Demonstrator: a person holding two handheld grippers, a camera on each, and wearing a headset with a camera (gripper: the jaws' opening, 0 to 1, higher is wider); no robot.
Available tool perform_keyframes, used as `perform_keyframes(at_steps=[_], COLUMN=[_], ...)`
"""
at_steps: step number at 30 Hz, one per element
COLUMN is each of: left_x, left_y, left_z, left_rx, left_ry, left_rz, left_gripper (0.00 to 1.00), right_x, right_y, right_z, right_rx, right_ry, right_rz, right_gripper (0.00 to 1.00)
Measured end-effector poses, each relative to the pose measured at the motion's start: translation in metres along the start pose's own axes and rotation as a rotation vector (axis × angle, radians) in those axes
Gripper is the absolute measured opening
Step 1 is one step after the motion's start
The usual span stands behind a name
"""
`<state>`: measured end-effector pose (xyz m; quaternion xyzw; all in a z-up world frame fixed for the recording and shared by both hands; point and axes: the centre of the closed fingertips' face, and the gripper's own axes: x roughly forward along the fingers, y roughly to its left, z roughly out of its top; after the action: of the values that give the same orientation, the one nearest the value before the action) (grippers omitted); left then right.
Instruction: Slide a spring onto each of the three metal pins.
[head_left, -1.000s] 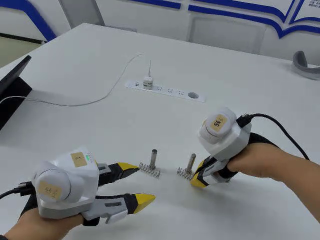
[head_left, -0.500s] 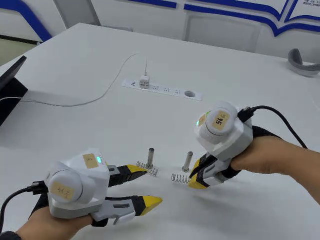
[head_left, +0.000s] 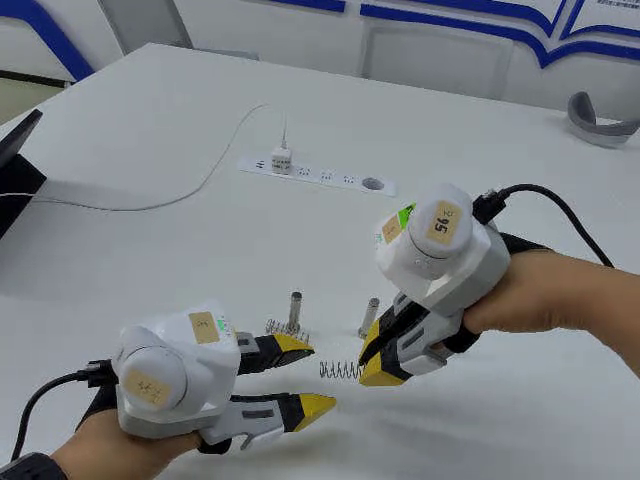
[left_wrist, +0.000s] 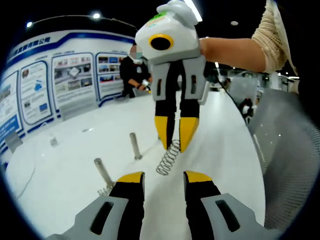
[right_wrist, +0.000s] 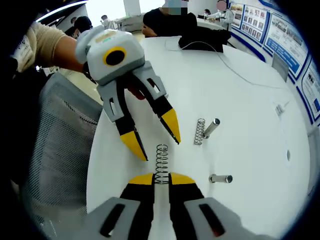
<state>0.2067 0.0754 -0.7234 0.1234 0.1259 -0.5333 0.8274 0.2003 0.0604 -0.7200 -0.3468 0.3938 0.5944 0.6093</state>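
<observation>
**Pins (two).** Short, smooth, grey metal cylinders stand upright on the matte white bench (head_left: 150, 130): the left pin (head_left: 295, 308) and the right pin (head_left: 369, 316).

**Springs (two).** Both are open coils of fine bright wire. The held spring (head_left: 340, 370) is clamped at one end between the yellow-tipped fingers (right_wrist: 144, 181) of the right gripper (head_left: 370, 362). It sits just near of the right pin, and its free end points left toward the left gripper (head_left: 318, 375). The loose spring (head_left: 278, 327) lies on the bench at the foot of the left pin.

**Left gripper.** Its fingers are black with yellow wedge tips. They stand apart and hold nothing.

**Far side of the bench.** One flat white power strip (head_left: 330, 178) lies there with one thin white cable (head_left: 200, 185).
</observation>
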Motion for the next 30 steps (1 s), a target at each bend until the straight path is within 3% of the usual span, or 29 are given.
perform_keyframes(at_steps=[15, 19, 30], left_x=[0.006, 0.007, 0.008], left_y=[-0.010, -0.012, -0.015], left_z=[0.005, 0.004, 0.004], left_rx=[0.078, 0.085, 0.073], left_ry=[-0.012, -0.007, -0.012], left_rz=[-0.032, -0.040, -0.054], left_gripper=[0.13, 0.12, 0.11], right_x=[-0.003, -0.005, -0.014], right_y=[0.010, 0.012, 0.013], right_z=[0.002, 0.004, 0.020], right_rx=[-0.014, -0.014, -0.037], right_ry=[0.066, 0.079, 0.058], right_rz=[0.042, 0.045, 0.019], right_gripper=[0.12, 0.12, 0.11])
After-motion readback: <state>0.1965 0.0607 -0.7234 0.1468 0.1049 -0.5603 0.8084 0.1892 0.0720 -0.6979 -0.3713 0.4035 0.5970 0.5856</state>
